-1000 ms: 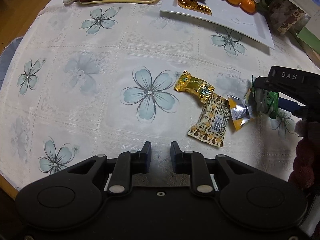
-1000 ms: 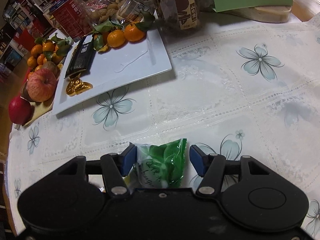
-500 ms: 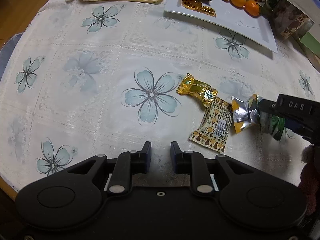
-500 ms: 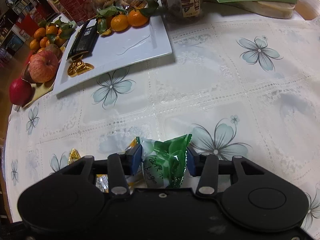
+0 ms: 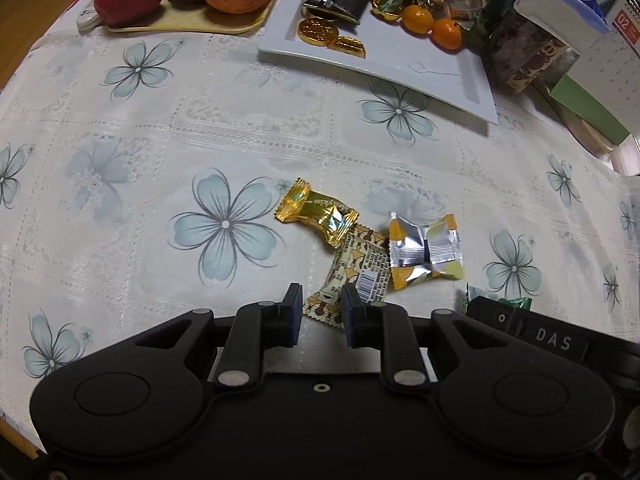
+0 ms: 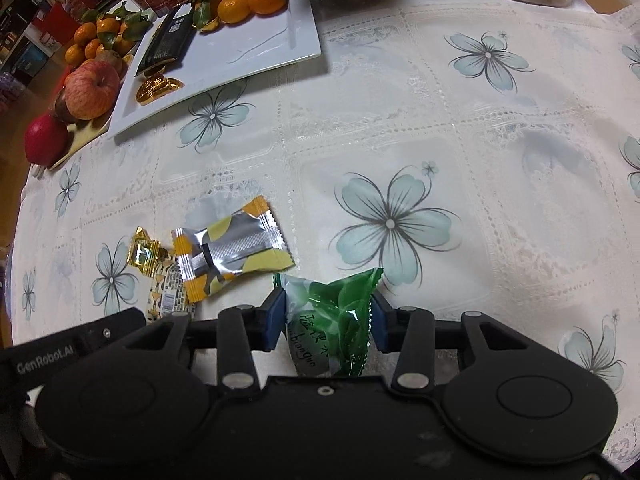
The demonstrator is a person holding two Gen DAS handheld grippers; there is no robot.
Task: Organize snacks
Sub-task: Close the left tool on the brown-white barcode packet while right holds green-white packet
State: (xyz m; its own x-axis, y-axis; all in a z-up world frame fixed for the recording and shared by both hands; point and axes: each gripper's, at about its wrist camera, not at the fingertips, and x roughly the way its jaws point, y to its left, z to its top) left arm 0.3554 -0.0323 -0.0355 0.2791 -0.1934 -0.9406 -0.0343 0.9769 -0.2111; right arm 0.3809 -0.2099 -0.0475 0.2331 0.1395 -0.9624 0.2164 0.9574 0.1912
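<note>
Right tool pinches a green snack packet, its jaws having just been closing on the wrapper, low over the middle of the surface. Left tool hangs beside it, jaws narrowly apart and gripping nothing, their tips over a patterned beige packet. Touching that lie a gold candy and a silver-and-yellow packet. A white plate sits toward the far edge.

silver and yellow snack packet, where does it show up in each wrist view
Left wrist view: the silver and yellow snack packet lies right of centre, beside the patterned beige packet.
Right wrist view: it lies left of centre, above-left of the green packet.
Shared landmark: the white rectangular plate beyond it.
</note>
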